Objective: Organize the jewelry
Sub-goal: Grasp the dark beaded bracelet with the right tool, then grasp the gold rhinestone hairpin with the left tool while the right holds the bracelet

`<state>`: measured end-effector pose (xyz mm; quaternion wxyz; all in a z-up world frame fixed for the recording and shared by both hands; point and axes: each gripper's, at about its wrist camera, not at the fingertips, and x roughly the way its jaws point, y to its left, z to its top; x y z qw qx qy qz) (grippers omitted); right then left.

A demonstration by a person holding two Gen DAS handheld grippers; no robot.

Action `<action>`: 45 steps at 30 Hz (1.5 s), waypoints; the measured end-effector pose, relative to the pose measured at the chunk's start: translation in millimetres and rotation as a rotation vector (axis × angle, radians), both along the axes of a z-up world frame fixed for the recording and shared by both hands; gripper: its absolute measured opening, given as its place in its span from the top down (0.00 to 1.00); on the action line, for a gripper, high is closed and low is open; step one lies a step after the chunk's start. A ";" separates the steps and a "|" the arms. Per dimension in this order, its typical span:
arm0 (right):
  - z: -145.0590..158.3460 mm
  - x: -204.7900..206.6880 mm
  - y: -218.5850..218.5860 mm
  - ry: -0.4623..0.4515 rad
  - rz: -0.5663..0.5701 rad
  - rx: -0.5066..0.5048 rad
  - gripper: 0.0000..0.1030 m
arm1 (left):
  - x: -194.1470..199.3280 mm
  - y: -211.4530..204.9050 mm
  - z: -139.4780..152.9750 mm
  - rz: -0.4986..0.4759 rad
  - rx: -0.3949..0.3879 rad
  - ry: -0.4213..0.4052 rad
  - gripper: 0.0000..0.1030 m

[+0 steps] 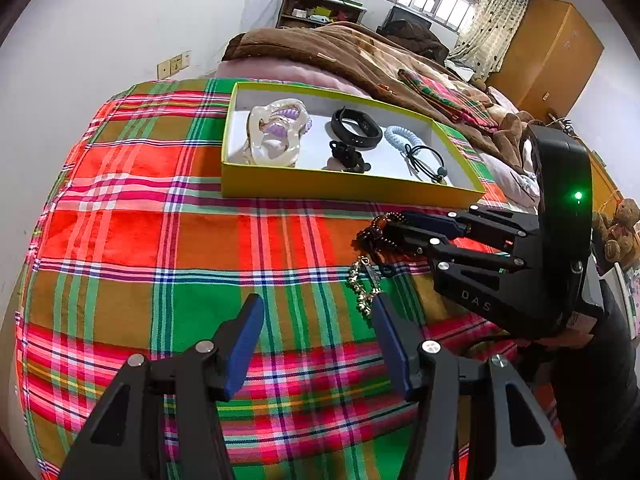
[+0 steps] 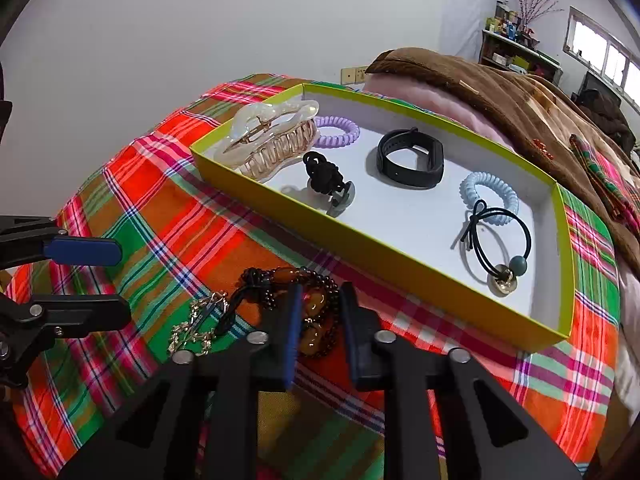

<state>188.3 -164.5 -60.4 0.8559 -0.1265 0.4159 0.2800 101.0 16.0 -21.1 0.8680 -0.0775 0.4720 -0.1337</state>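
Dark beads, amber stones strung among them: beaded bracelet (image 2: 308, 304) on the plaid cloth (image 2: 168, 220), just outside the near wall of the yellow-green box (image 2: 400, 260). Right gripper (image 2: 318, 312) down on it, fingers narrowed either side of the amber section, seemingly about to pinch; whether already gripping, hard to tell. Left gripper (image 1: 316, 340) spread wide, holding nothing, hovering near the gold chain (image 1: 362, 288) lying beside the beads.

Best done by closing across the beaded strand itself rather than one slick stone, then lifting slowly so the loop hangs free and drags neither cloth nor chain. Worth checking that chain and cord are not tangled where they touch. Then over the box wall, down onto bare white floor between the black knotted hair tie (image 2: 326, 178) and the black elastic with the round charm (image 2: 496, 248).

Already inside: pearly claw clip (image 2: 268, 140), purple coil tie (image 2: 336, 132), black wristband (image 2: 412, 160), pale blue coil tie (image 2: 490, 192).
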 end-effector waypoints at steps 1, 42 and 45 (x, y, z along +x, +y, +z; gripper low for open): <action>-0.3 -0.9 -1.3 0.000 -0.004 0.005 0.89 | -0.5 -0.7 0.4 -0.001 0.002 -0.001 0.44; 38.3 -46.4 -87.2 -0.113 -0.261 0.295 0.90 | 2.9 -68.5 -13.2 -0.120 0.256 -0.031 0.79; 38.5 -46.1 -87.2 -0.112 -0.261 0.297 0.90 | 2.0 -63.1 -11.0 -0.116 0.204 -0.031 0.79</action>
